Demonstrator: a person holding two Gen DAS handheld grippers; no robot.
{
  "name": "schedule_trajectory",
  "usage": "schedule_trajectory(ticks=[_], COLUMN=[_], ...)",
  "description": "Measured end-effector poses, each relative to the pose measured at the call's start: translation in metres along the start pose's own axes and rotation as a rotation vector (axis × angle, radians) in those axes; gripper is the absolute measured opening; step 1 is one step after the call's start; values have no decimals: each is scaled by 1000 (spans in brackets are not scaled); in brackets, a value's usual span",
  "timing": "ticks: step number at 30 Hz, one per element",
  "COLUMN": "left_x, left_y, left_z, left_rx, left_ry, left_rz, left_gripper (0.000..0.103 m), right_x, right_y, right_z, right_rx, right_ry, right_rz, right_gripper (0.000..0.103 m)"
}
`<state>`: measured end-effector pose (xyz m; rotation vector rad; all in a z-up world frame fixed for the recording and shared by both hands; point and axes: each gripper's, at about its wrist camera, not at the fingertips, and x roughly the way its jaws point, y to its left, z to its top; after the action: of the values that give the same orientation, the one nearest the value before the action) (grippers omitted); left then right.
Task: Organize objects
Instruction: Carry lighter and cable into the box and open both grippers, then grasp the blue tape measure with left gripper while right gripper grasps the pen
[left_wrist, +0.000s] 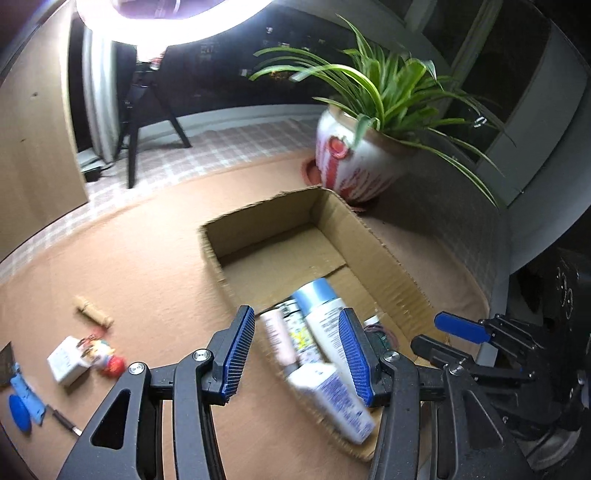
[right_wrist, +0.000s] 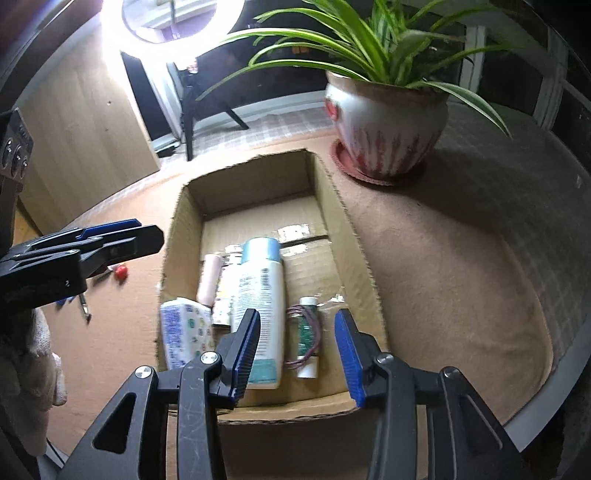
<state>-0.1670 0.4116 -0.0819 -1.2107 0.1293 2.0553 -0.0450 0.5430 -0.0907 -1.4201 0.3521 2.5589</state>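
An open cardboard box (left_wrist: 258, 218) (right_wrist: 251, 184) lies on the brown table. Inside it lie a white bottle with a blue cap (left_wrist: 321, 306) (right_wrist: 260, 288), a pink tube (left_wrist: 277, 332) (right_wrist: 210, 277), a tissue pack (left_wrist: 332, 398) (right_wrist: 184, 332) and a small green bottle wrapped in a cord (right_wrist: 306, 332). My left gripper (left_wrist: 297, 354) hovers open above the box's near left corner, its pads off the tissue pack. My right gripper (right_wrist: 297, 354) is open over the small green bottle, with nothing pressed. Each gripper shows in the other's view (left_wrist: 458, 330) (right_wrist: 107, 240).
Left of the box lie a wooden piece (left_wrist: 92, 312), a white plug block (left_wrist: 66, 360), a red toy figure (left_wrist: 109, 358), a blue item (left_wrist: 22, 398) and a thin tool (left_wrist: 64, 421). A potted plant (left_wrist: 351, 162) (right_wrist: 388, 125) stands behind the box. A gloved hand (right_wrist: 33, 350) is at left.
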Motion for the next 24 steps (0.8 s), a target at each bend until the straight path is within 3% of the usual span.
schedule_trajectory(ticks=[15,24], left_x=[-72,-105], left_y=[121,200], left_z=[-66,-110], left_rx=[-190,-299], left_ry=[-19,-8], left_rz=[118,226], left_gripper=[51,51], right_x=[-8,5], right_y=[88,161], right_z=[2,1], right_rx=[-112,-226], right_ry=[-51,-6], right_rz=[108,198], right_gripper=[40,40])
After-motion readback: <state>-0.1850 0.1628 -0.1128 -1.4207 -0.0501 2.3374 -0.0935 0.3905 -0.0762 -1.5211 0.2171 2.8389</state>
